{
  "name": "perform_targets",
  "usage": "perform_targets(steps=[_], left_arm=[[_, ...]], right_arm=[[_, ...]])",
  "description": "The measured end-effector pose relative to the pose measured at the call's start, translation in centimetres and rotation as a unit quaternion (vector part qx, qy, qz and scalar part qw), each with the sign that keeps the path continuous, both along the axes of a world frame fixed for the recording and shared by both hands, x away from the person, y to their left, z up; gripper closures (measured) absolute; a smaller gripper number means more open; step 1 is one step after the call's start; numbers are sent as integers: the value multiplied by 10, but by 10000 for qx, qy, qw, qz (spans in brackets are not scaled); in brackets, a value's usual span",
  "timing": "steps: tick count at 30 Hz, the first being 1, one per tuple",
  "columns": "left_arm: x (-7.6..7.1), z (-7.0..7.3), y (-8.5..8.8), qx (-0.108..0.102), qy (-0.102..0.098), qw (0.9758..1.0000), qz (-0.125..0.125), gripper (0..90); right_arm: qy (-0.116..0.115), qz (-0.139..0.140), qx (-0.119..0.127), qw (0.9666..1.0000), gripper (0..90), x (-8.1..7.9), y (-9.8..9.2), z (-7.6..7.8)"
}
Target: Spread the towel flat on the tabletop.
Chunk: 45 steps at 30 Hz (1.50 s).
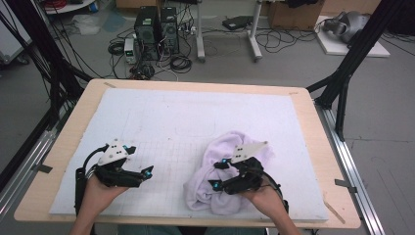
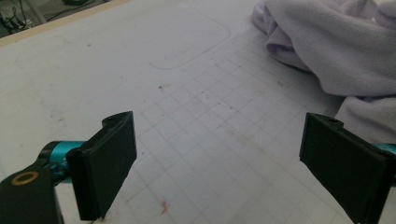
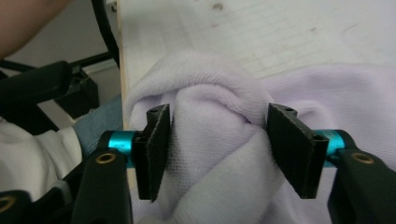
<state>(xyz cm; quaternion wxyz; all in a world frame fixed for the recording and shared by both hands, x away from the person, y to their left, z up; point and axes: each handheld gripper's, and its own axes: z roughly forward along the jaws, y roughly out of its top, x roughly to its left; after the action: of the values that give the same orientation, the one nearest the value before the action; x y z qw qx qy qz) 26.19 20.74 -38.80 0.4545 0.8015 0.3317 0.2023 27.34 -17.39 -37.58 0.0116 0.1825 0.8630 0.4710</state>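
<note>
A pale lilac towel (image 1: pixel 230 169) is seen bunched in a heap on the near right part of a white gridded mat (image 1: pixel 186 122), which covers most of a light wooden table (image 1: pixel 73 127). Faint outlines and small dark specks are marked on the mat, and its far half lies bare. The right gripper (image 1: pixel 219 175) is held over the near side of the heap by a hand (image 1: pixel 266 198); in the right gripper view a thick fold of the towel (image 3: pixel 215 140) is seen between its jaws, both pads lying against the cloth, though whether it is pinched or merely touched cannot be told. The left gripper (image 1: pixel 139 160) is held low over the near left of the mat by the other hand (image 1: pixel 98 193), well apart from the towel, its jaws spread wide with nothing between them but the grid (image 2: pixel 210 140). The towel's edge (image 2: pixel 327 51) is seen at the far right in the left gripper view. Beyond the table, a grey floor (image 1: pixel 293 68) is strewn with cables; two black computer towers (image 1: pixel 156 32) stand at the far left, white stand legs (image 1: pixel 227 46) at centre. Black frame struts (image 1: pixel 352 54) rise on both sides of the table.
</note>
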Motion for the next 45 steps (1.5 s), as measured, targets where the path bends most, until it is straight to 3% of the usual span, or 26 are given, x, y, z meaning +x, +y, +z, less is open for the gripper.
perform_targets(steps=[1,3,7,11,14,17,20,21,24,32,33,35,37,38,40,41,43,45], left_arm=[[1,0,-4,-3,5,10000,-35,114],[2,-1,-17,21,22,9998,-196,114],[3,-4,-29,33,43,9994,-340,114],[4,-8,-45,39,76,9985,-536,117],[4,-12,-61,70,130,9971,-751,133],[4,-13,-66,60,129,9965,-820,145],[5,-16,-75,66,145,9953,-950,153],[5,-16,-75,66,145,9953,-950,156],[5,-16,-78,18,169,9946,-1022,169],[8,-16,-80,-35,159,9941,-1075,214],[9,-16,-82,-55,146,9938,-1103,224],[10,-16,-83,-52,146,9936,-1118,241],[13,-15,-86,-66,160,9931,-1157,260],[15,-15,-88,-67,171,9929,-1177,281],[19,-15,-93,-107,195,9921,-1236,308],[24,-15,-99,-87,202,9913,-1299,324],[30,-17,-106,-32,218,9906,-1353,345],[36,-19,-113,26,243,9898,-1403,364]], right_arm=[[0,0,0,10000,374,0,0,0],[-66,-274,66,9996,347,2,-17,5],[-107,-465,-105,9988,345,3,-27,-2],[-109,-541,-399,9977,368,3,-26,-21],[71,-548,-496,9972,472,5,-25,-36],[171,-487,-559,9971,651,4,-25,-44],[75,-349,-599,9976,795,0,-25,-45],[14,-317,-641,9974,829,-2,-24,-45],[109,-108,-611,9980,848,-5,-26,-43],[174,235,-393,9988,849,-23,-34,-25],[167,330,-422,9984,835,-28,-37,-21],[181,258,-378,9988,809,-29,-42,-17],[166,232,-322,9991,722,-27,-45,-15],[67,-33,-193,9998,645,-24,-52,-9],[9,-150,-172,9997,604,-22,-55,-6],[-126,-458,-209,9987,553,-16,-61,-3],[-142,-673,-262,9973,497,-9,-65,-6],[-156,-823,-467,9954,475,-3,-67,-13]])
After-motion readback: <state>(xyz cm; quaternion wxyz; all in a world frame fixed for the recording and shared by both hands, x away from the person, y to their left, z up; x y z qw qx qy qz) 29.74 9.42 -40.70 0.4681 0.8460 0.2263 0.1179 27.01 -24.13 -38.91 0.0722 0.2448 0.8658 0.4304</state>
